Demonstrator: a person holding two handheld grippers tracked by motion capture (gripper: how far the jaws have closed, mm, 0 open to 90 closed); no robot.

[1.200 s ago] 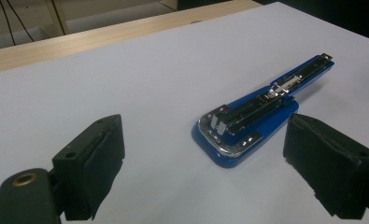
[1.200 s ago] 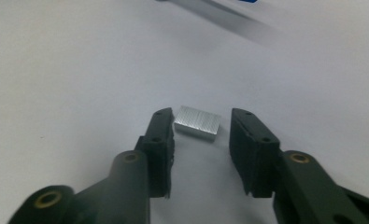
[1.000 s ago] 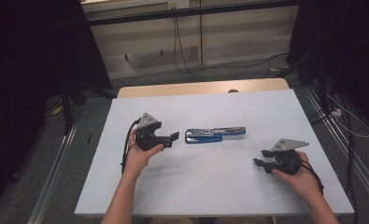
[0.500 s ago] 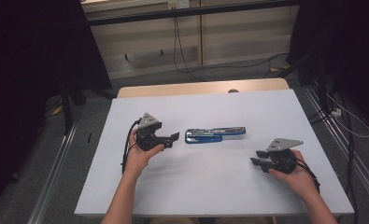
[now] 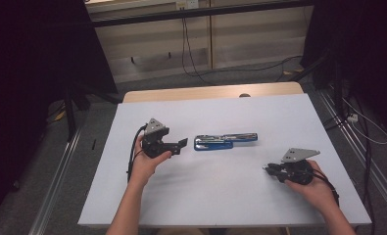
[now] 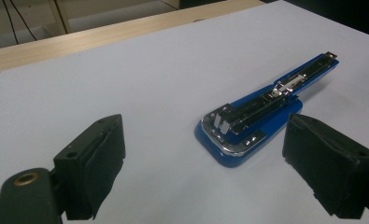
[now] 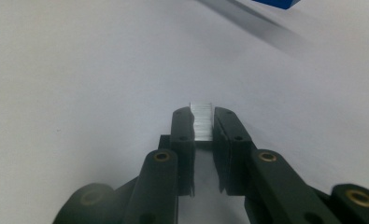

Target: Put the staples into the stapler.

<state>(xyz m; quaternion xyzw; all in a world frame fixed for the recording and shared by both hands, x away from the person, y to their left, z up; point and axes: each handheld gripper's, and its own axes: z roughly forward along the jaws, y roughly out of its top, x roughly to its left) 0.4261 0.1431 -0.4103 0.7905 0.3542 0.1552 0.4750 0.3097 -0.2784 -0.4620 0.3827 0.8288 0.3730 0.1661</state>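
A short silvery strip of staples [image 7: 202, 120] sat pinched between the pads of the right tool [image 7: 203, 122], whose jaws had just been closing on it, near the right edge of the white surface [image 5: 215, 196]. A blue opened-out stapler with a chrome staple channel [image 5: 225, 141] lay flat near the surface's middle. The left tool [image 5: 180, 145] rested just beside the stapler's wide end, jaws spread and holding nothing. No writing could be read on anything.

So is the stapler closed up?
No, the blue stapler lies swung open on the table, its metal staple track showing.
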